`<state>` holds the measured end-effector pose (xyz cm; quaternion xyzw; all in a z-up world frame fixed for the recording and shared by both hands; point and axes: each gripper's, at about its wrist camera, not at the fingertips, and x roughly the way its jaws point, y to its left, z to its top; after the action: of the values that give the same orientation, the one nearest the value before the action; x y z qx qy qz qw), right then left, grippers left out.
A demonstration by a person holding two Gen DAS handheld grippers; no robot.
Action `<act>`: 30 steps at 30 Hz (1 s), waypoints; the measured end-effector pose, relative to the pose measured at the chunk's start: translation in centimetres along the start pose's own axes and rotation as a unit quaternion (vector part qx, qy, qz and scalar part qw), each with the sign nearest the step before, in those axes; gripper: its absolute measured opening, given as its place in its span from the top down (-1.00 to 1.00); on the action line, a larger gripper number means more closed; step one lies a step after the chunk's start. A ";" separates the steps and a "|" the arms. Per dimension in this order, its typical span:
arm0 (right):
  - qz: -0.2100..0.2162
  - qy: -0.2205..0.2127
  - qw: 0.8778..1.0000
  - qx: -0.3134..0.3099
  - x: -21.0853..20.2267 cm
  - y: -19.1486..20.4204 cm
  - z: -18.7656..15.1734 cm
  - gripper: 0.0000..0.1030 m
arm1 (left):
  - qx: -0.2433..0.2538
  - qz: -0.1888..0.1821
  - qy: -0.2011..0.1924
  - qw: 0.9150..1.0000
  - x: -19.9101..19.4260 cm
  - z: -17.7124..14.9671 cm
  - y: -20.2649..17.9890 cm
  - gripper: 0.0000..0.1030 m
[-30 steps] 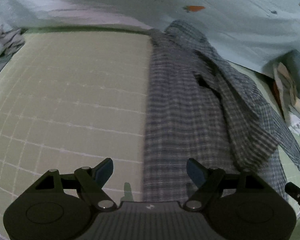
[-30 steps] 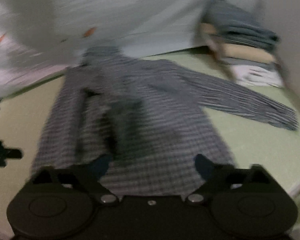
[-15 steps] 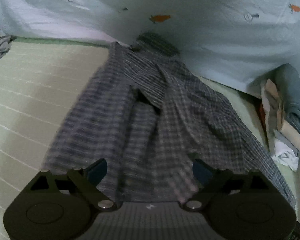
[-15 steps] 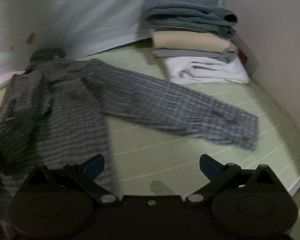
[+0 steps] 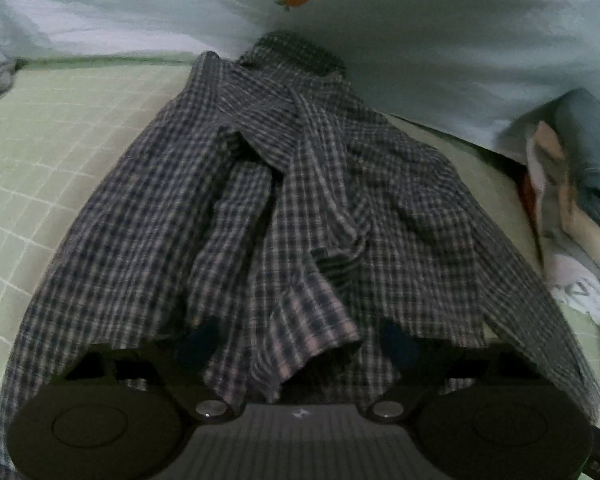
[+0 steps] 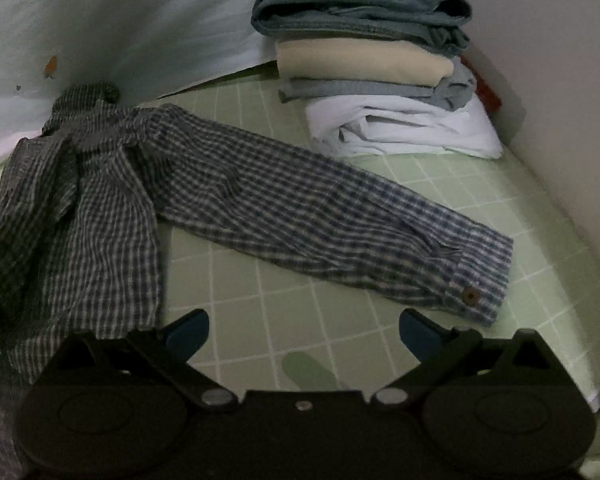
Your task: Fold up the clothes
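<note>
A dark checked shirt (image 5: 300, 200) lies collar-away on the green grid sheet (image 5: 52, 140), one sleeve folded across its body. That sleeve's cuff (image 5: 312, 340) lies between the fingers of my left gripper (image 5: 300, 344). Its jaws are closing but stand clear of the cloth on both sides. In the right wrist view the shirt's body (image 6: 100, 220) is at the left and its other sleeve (image 6: 320, 216) stretches out flat to the right, ending in a buttoned cuff (image 6: 476, 280). My right gripper (image 6: 304, 332) hovers open over bare sheet just short of that sleeve.
A stack of folded clothes (image 6: 380, 80) stands at the back right against a pale wall (image 6: 560, 80); it also shows at the right edge (image 5: 572, 200). A light blanket with carrot prints (image 5: 380, 40) lies behind the collar. The bed edge (image 6: 596, 392) is at the lower right.
The left gripper moved right from the bare sheet onto the shirt, and the folded sleeve's cuff now lies between its fingers. The right gripper swung right from the shirt body to the outstretched sleeve.
</note>
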<state>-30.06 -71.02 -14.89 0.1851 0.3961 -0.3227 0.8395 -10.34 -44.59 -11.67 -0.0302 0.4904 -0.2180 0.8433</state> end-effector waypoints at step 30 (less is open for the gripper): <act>0.000 0.037 0.997 -0.061 -0.8 12.6 -3.9 -0.99 | -0.130 0.012 0.053 0.990 -3.8 -5.2 15.2 0.89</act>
<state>-23.89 -59.43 -15.97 0.1453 0.4457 -0.2905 0.8342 -11.22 -28.55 -15.33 -0.1222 0.5591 -0.1439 0.8073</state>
